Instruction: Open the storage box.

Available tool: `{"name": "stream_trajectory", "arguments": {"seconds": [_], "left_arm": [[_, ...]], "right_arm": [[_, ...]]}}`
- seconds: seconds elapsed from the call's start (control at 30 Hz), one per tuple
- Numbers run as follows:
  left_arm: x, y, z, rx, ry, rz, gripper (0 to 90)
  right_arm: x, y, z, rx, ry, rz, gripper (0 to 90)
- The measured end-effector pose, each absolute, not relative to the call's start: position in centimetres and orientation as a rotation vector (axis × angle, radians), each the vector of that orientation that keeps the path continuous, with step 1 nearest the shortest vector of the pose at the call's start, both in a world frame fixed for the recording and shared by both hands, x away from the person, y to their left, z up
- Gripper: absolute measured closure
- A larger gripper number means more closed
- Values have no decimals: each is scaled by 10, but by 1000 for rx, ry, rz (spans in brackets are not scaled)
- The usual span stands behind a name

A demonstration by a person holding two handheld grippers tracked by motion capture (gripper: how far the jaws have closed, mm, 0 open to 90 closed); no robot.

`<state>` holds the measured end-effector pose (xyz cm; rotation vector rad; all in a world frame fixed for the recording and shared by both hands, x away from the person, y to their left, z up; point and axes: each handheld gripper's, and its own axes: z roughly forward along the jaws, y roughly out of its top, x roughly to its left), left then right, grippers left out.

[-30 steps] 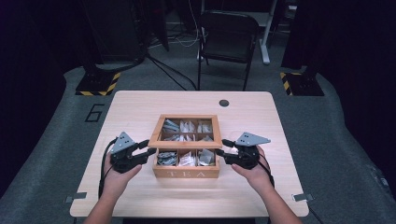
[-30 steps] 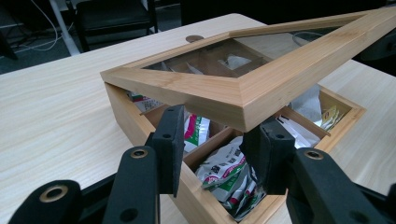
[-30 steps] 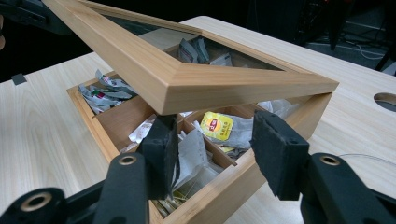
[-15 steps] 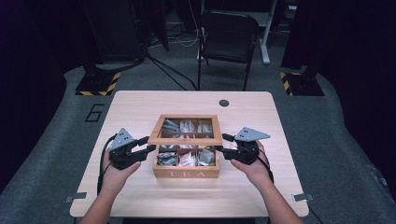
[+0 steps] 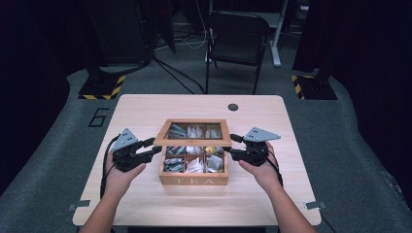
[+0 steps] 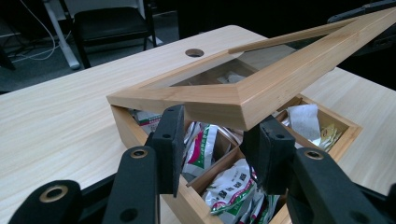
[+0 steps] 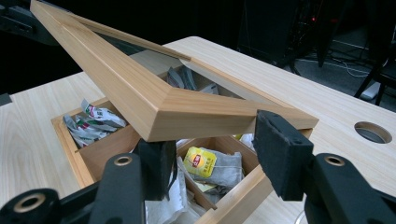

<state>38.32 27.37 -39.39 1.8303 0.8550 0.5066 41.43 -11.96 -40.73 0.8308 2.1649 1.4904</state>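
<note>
A pale wooden table (image 5: 145, 111) carries the scene, grain running across its top. Just ahead of both sets of jaws, between them, a wooden tea box (image 5: 194, 179) sits flat on the boards, the word TEA on its near wall. Farther beyond the jaws, near the table's back edge, a round cable hole (image 5: 233, 107) shows dark in the wood. The table stands on grey carpeted floor (image 5: 58, 160).

The raised lid (image 5: 193, 132) roofs the tea box (image 5: 194, 167), leaving entry from its front, with bare bench (image 5: 145, 109) all around.
</note>
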Motion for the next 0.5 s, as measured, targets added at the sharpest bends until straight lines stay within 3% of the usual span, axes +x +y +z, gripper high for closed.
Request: {"name": "stream_trajectory", "arguments": {"seconds": [0.5], "left_arm": [[393, 275, -391, 1801, 825, 529, 570]], "right_arm": [[420, -120, -398, 847, 2147, 1490, 543]]}}
